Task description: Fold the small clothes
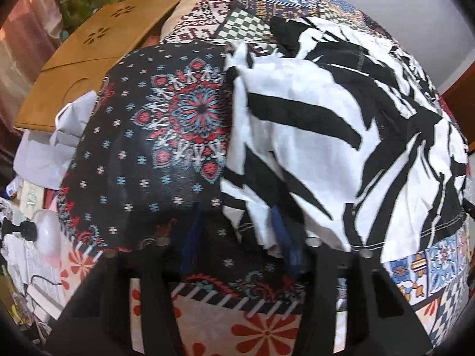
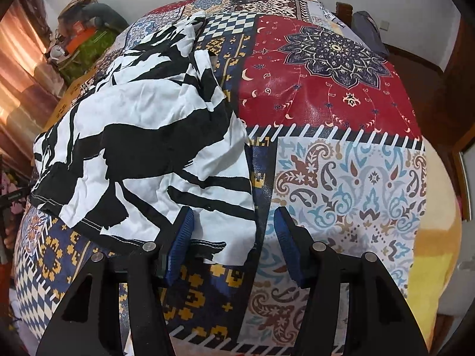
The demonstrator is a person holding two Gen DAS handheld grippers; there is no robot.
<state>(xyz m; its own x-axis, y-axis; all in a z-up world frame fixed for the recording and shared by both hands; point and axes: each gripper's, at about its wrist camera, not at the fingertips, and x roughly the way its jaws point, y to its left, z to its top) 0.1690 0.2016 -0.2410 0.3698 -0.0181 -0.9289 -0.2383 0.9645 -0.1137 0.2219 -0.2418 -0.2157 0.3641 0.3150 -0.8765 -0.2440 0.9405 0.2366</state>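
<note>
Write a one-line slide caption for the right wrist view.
Open right gripper straddles the near corner of a crumpled black-and-white garment lying on a patchwork-print tablecloth.

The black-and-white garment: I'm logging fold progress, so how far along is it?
Done: little; the black-and-white garment lies rumpled on the patchwork tablecloth. In hand: the right gripper is open around its near corner; the left gripper is at its other edge, blurred. Left: the folds.

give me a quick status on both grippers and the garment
Left gripper open, garment edge draped over one finger. Right gripper open at black-and-white garment corner. Garment crumpled, unfolded. Nothing blocking.
</note>
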